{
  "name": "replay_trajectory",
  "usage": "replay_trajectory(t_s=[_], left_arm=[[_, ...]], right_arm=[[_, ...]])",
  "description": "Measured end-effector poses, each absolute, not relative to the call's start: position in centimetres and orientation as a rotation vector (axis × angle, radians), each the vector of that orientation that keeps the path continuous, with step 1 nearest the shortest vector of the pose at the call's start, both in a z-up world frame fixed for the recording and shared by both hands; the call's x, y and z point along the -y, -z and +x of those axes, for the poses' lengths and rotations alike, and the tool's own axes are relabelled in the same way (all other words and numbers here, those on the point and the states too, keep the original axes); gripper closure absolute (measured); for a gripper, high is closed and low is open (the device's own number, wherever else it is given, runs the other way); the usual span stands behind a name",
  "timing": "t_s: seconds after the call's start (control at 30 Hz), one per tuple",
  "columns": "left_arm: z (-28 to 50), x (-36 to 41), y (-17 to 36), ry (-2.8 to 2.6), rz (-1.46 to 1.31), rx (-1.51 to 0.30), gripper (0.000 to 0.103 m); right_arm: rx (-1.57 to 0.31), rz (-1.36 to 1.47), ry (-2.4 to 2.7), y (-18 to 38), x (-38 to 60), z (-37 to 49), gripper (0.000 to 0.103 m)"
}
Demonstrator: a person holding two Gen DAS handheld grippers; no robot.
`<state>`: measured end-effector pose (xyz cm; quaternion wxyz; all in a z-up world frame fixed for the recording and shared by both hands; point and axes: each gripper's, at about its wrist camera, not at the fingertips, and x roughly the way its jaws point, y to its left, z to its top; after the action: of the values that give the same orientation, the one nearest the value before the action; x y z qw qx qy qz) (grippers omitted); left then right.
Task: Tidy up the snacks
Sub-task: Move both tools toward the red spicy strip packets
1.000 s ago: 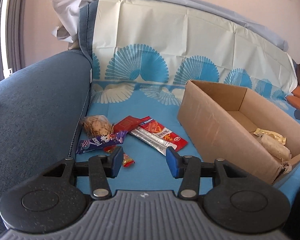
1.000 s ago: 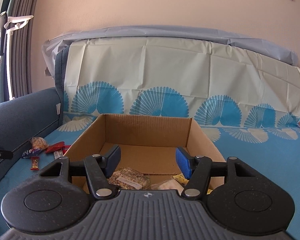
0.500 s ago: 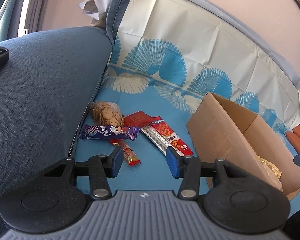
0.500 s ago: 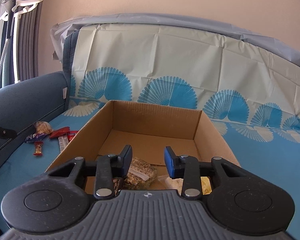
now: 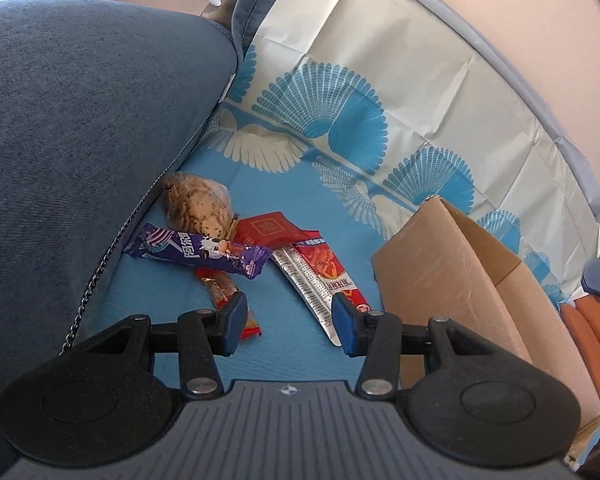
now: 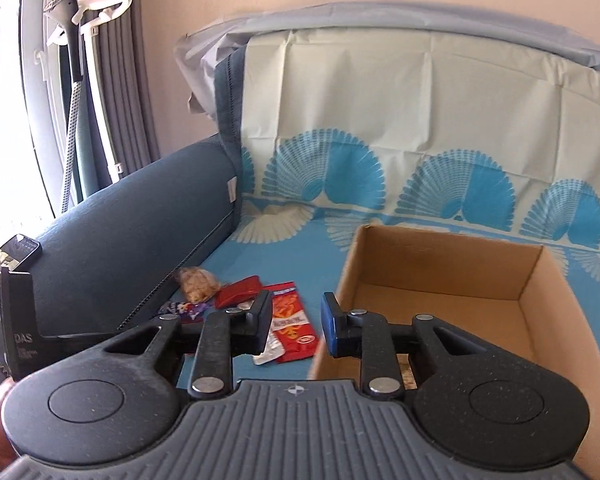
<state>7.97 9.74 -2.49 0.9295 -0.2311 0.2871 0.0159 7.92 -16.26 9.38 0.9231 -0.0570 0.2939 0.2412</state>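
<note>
Snacks: loose pile [image 5: 236, 256] on the blue sofa cover, at 9 o'clock of the cardboard box [image 5: 452, 280]. Left gripper [image 5: 288, 320], jaws apart and empty, has dropped closer over the pile. Right gripper [image 6: 296, 328], empty and closing, has swung from box toward pile. Next pickup looks imminent.

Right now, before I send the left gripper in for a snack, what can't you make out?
- Cardboard box contents: right wrist view, the right gripper covers the near floor.
- Small orange packet: left wrist view, its ends lie under the purple bar and behind the left gripper.
- Wrapper print: too small.
</note>
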Motion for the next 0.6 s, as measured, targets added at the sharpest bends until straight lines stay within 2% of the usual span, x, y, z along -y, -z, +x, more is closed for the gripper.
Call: replay_trajectory(t_s=[0.2, 0.27, 0.37, 0.57, 0.6], left_arm=[[9.4, -9.7, 4.1, -0.112, -0.474, -0.633, 0.052], [9.7, -10.0, 4.5, -0.132, -0.494, -0.644, 0.052], [9.9, -10.6, 4.9, -0.159, -0.522, -0.646, 0.052], [10.0, -12.0, 5.2, -0.190, -0.585, -0.649, 0.052], [10.0, -12.0, 5.2, -0.186, -0.585, -0.647, 0.052]], right_arm=[[-0.754, -0.176, -0.534, -6.4, 8.5, 12.8, 0.072], [-0.818, -0.190, -0.523, -4.8, 6.3, 14.9, 0.062], [-0.890, -0.216, -0.480, -1.9, 3.8, 18.1, 0.053], [-0.986, -0.344, -0.392, 3.8, 0.2, 24.0, 0.010], [-1.018, -0.350, -0.383, 4.8, -0.2, 25.0, 0.009]])
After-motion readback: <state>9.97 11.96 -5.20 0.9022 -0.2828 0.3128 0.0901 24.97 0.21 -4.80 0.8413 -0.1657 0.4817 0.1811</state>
